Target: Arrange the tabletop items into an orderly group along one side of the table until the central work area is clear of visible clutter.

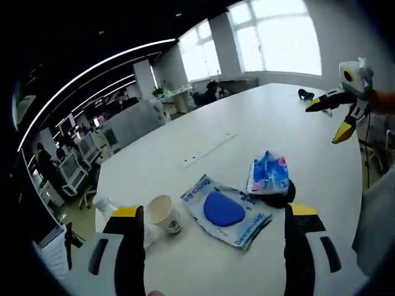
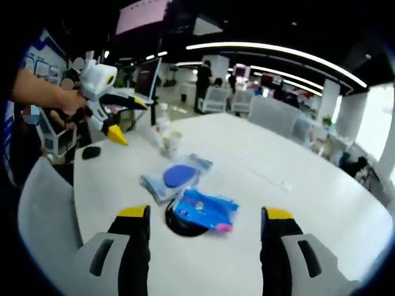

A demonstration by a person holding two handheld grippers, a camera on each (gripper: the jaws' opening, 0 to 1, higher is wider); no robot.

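At the bottom of the left gripper view, the left gripper (image 1: 212,213) hangs over the near edge of the white table (image 1: 265,117) with its 2 yellow-tipped jaws set wide apart and nothing between them. Just ahead of the gap lies a flat pale-blue packet (image 1: 226,211) with a dark blue oval on it. To its left stands a paper cup (image 1: 164,213), upright, close to the left jaw, and a clear plastic bottle (image 1: 105,207) stands beyond that jaw at the table's edge. To the right of the flat packet, a blue and pink printed pouch (image 1: 269,173) rests partly on a black round object (image 1: 286,193). Farther up the table a long pale strip (image 1: 210,150) lies flat, well apart from the group. At the upper right the right gripper (image 1: 336,117) is held in the air, jaws spread and empty.

In the right gripper view, the right gripper (image 2: 204,214) also has its 2 jaws parted with nothing held. Between them and just ahead, the printed pouch (image 2: 205,210) lies over the black round object (image 2: 182,226). Beyond it sits the flat packet (image 2: 174,177), then the paper cup (image 2: 171,143) and the bottle (image 2: 162,125) near the far edge. A small dark object (image 2: 91,152) lies apart at the left. A hand (image 2: 66,105) holds the left gripper (image 2: 133,118) above that corner, jaws apart.
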